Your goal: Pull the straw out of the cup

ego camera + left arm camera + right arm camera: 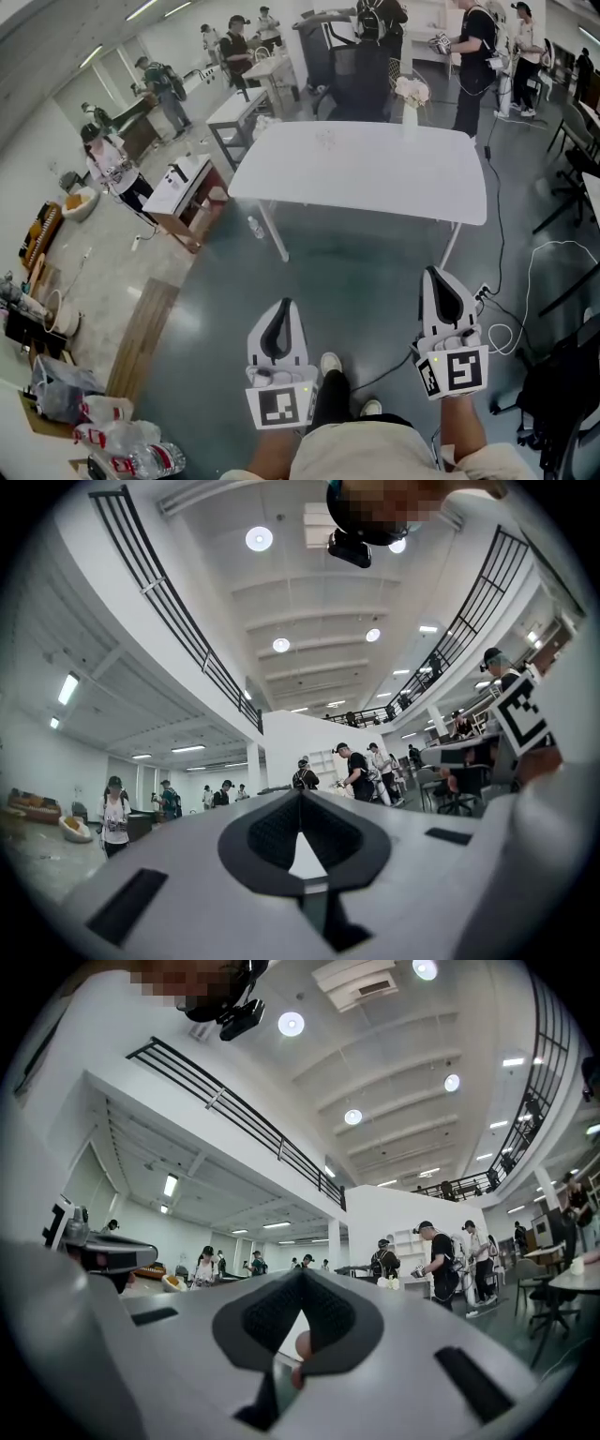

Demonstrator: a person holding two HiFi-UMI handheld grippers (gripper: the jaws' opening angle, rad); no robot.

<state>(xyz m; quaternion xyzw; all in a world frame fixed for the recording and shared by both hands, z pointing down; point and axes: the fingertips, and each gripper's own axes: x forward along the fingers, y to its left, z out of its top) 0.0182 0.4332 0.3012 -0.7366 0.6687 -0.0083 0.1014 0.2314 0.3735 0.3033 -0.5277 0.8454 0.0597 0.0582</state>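
Nearest: left gripper (284, 305) and right gripper (434, 274), both held low in front of the person's body and side by side, noses pointing ahead towards the worktop (375, 183). The person's shoes (330, 363) are on the dark floor (356, 272) between them.

Left gripper view: the jaws are together, tips meeting, nothing between them. Right gripper view: same, jaws fully closed and empty.

There is a stretch of bare floor between the grippers and the near edge of the white worktop. A cable (525, 272) loops on the floor to the right.

The worktop is mostly bare. A small pale object (326, 139) sits towards its far left part. It could be the cup, but it is too small and faint to tell, and no straw can be made out. It is well apart from both grippers, ahead of them and slightly nearer the left one's line.

A vase of flowers (411, 94) stands at the far edge of the worktop, right of centre.

Beyond it are other tables and several people standing around the hall.
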